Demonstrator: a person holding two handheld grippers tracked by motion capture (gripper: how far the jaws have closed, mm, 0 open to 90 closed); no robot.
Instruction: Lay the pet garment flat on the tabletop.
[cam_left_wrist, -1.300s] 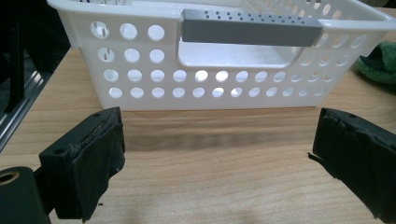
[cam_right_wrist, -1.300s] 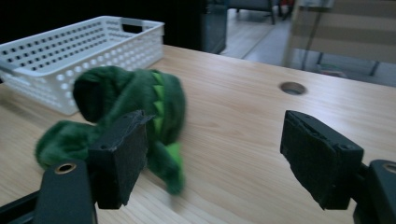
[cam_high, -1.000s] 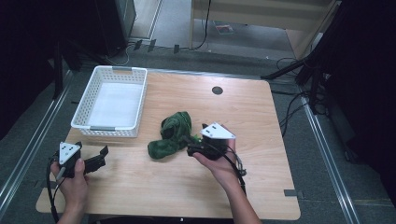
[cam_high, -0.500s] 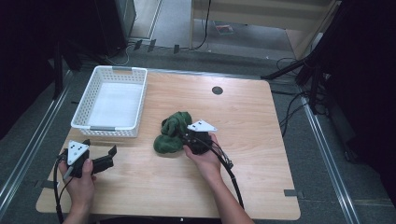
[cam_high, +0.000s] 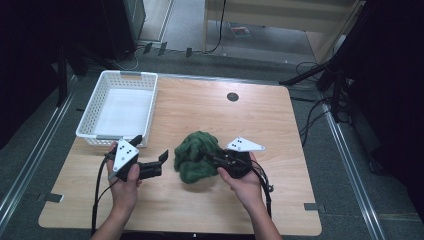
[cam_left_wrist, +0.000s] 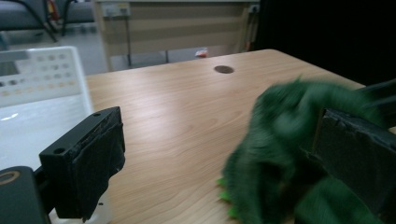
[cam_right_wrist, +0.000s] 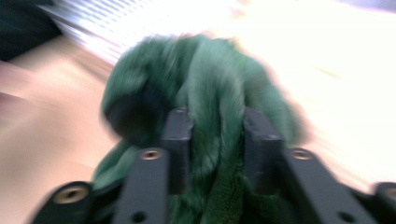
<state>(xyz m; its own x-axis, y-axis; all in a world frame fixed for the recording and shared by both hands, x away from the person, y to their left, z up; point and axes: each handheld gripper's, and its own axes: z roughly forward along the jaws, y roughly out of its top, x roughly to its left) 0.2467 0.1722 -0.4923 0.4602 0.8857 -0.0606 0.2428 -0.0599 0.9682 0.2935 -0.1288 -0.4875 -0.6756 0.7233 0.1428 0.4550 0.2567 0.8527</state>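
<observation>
Green fuzzy cloth (cam_high: 196, 156) lay bunched mid-table. The right gripper (cam_right_wrist: 217, 140), its jaws lately opening a little, pinched one fold; the left gripper (cam_high: 159, 161) gaped empty beside it. So thin a pinch risked slipping, and the cloth might have dragged short of the white basket (cam_high: 150, 100).

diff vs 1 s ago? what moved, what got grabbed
The right gripper has pushed left into the crumpled dark green fuzzy cloth and closed on a fold of it; its jaws have just opened slightly, with the cloth between them. The left gripper, open and holding nothing, has moved right and away from the table's near edge toward the cloth. The white plastic lattice basket and light wooden table stayed put.
</observation>
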